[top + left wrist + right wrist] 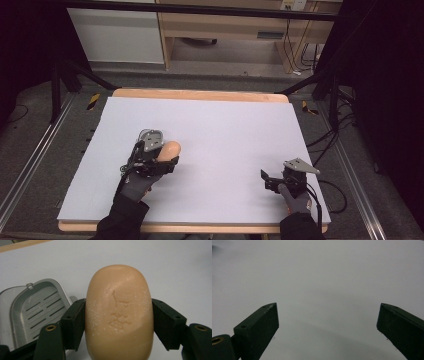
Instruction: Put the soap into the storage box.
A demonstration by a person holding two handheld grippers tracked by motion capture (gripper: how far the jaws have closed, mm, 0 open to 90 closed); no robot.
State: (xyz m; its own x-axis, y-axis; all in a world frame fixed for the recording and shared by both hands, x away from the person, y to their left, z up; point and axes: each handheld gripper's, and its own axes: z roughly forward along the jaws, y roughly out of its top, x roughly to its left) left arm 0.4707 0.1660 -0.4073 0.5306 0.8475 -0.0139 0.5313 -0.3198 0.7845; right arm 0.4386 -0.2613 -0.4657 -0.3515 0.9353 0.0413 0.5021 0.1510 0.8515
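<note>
Tan soap bar [119, 312] sits clamped between the left gripper [159, 162] fingers, just beside the grey soap dish [32, 307]. Next likely: lowering it in. Right gripper [270, 181] fingers gape empty, well apart from the dish.

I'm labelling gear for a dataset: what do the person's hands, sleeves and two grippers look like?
Both hands wear grey knit gloves with orange fingertip accents, below black sleeves. The left gripper and right gripper each have two flat, blocky black jaws, with brass-coloured pivot pins. Each carries a grey three-cornered plate on top, and a black cable trails from the right one.
</note>
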